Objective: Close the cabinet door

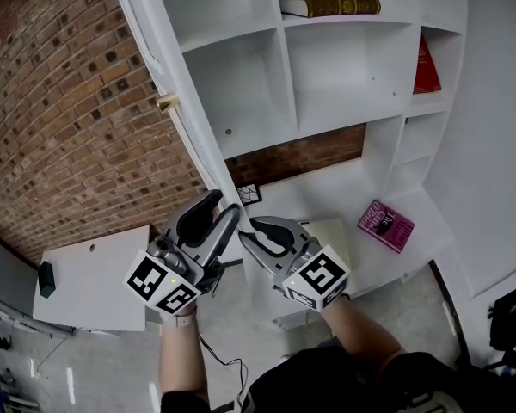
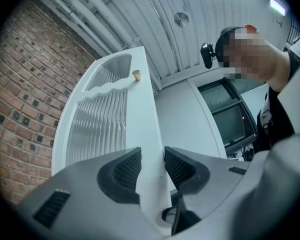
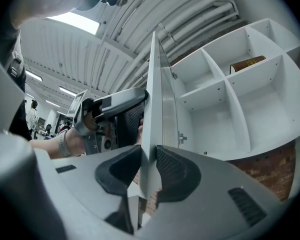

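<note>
The white cabinet door stands open and shows edge-on, with a small brass knob on its outer face. Both grippers meet at its lower free edge. My left gripper has the door's edge between its pads, and both pads press on it. The ribbed door panel and the knob rise above it. My right gripper is shut on the same edge just below. The left gripper shows beyond the door in the right gripper view.
The white cabinet has open compartments holding a brown book and a red book. A pink book lies on the lower shelf. A brick wall is at the left, and a white panel lies below it.
</note>
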`<state>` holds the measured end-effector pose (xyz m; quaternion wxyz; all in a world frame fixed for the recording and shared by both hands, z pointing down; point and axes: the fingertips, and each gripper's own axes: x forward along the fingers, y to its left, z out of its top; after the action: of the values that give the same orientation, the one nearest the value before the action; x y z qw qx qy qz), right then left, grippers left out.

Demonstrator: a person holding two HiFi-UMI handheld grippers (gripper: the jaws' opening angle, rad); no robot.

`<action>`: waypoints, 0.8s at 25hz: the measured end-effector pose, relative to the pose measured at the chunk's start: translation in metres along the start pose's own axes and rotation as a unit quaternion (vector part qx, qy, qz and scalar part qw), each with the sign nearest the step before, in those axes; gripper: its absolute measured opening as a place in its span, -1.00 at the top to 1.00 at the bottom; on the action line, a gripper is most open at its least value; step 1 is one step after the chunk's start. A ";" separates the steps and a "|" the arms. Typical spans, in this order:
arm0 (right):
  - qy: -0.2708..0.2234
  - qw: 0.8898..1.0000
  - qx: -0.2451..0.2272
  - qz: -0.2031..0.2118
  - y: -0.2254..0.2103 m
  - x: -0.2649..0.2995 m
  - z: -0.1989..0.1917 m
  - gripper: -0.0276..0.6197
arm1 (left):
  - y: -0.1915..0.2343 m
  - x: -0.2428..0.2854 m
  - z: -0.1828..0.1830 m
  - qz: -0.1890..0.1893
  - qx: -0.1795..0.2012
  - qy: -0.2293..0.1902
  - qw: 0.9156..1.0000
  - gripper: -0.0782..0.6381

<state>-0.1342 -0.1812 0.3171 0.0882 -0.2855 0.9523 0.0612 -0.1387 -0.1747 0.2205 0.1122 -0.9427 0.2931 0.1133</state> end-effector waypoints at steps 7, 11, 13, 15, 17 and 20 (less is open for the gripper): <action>-0.003 1.000 0.008 0.005 -0.022 -0.010 0.000 0.62 | -0.001 0.020 -0.007 -0.003 -0.003 0.000 1.000 0.37; -0.003 1.000 0.009 0.005 -0.036 -0.017 0.000 0.64 | -0.002 0.034 -0.011 -0.002 0.001 0.002 1.000 0.39; -0.003 1.000 0.009 0.004 -0.043 -0.019 0.000 0.64 | -0.001 0.041 -0.013 -0.003 0.001 0.003 1.000 0.40; -0.002 1.000 0.010 0.002 -0.051 -0.021 0.000 0.65 | 0.000 0.048 -0.015 -0.002 -0.001 0.004 1.000 0.41; -0.003 1.000 0.013 0.000 -0.059 -0.023 0.000 0.65 | 0.002 0.054 -0.017 0.000 -0.002 0.003 1.000 0.43; -0.003 1.000 0.016 0.001 -0.072 -0.027 -0.001 0.66 | 0.004 0.066 -0.021 0.000 -0.005 0.002 1.000 0.45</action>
<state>-0.0722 -0.2272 0.3186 0.0956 -0.2829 0.9532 0.0466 -0.0852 -0.2187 0.2215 0.1069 -0.9434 0.2927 0.1133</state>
